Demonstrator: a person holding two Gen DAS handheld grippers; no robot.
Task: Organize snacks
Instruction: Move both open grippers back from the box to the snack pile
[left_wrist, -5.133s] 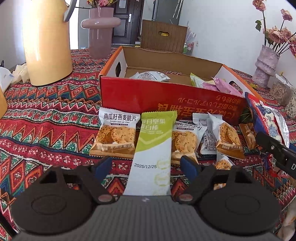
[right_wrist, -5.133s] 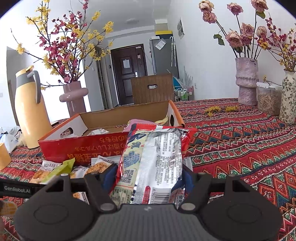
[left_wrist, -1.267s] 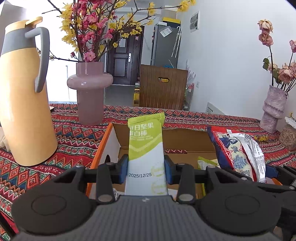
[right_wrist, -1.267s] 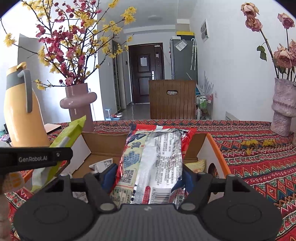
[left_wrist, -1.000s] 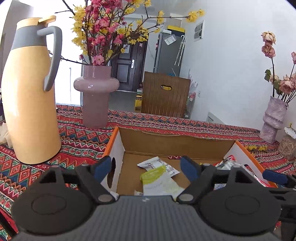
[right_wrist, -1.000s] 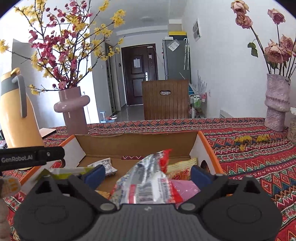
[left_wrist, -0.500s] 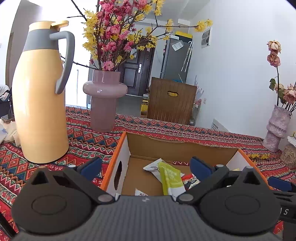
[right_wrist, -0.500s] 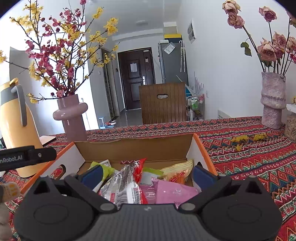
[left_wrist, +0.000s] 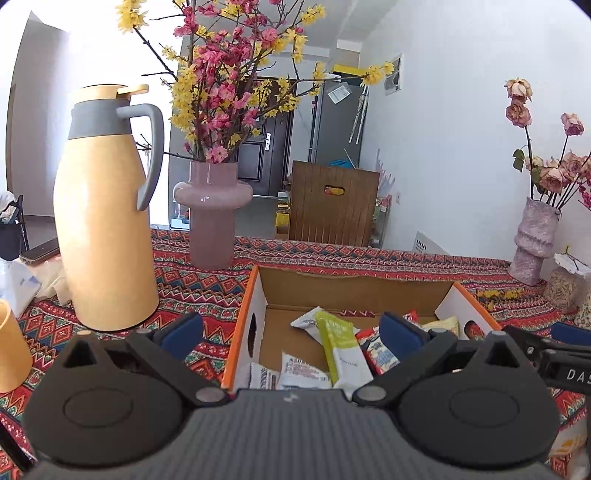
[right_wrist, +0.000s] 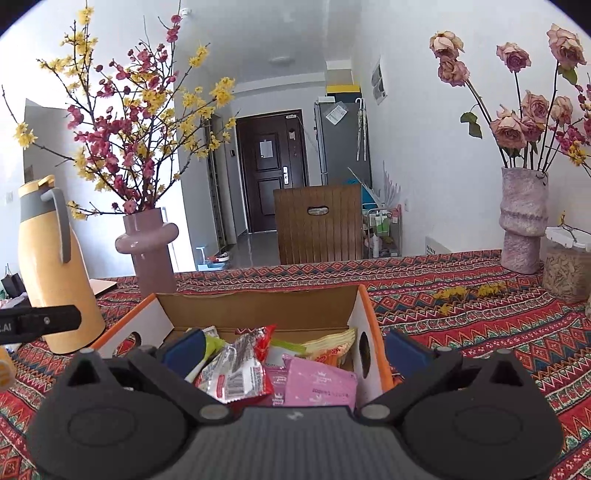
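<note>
An open cardboard box with an orange rim sits on the patterned tablecloth and holds several snack packets. The green and white bar lies inside it among white packets. The red and silver snack bag rests in the box beside a pink packet. My left gripper hovers above the box's near left part, jaws wide open and empty. My right gripper hangs over the box's near right part, also open with nothing held.
A tall yellow thermos jug and a mauve vase of blossoms stand left of the box. A textured vase of dried roses and a jar stand at the right. A yellow cup sits at the near left.
Both grippers opened and dropped their packets into the box, the green bar from the left and the red and silver bag from the right. Both have since drawn back and risen a little.
</note>
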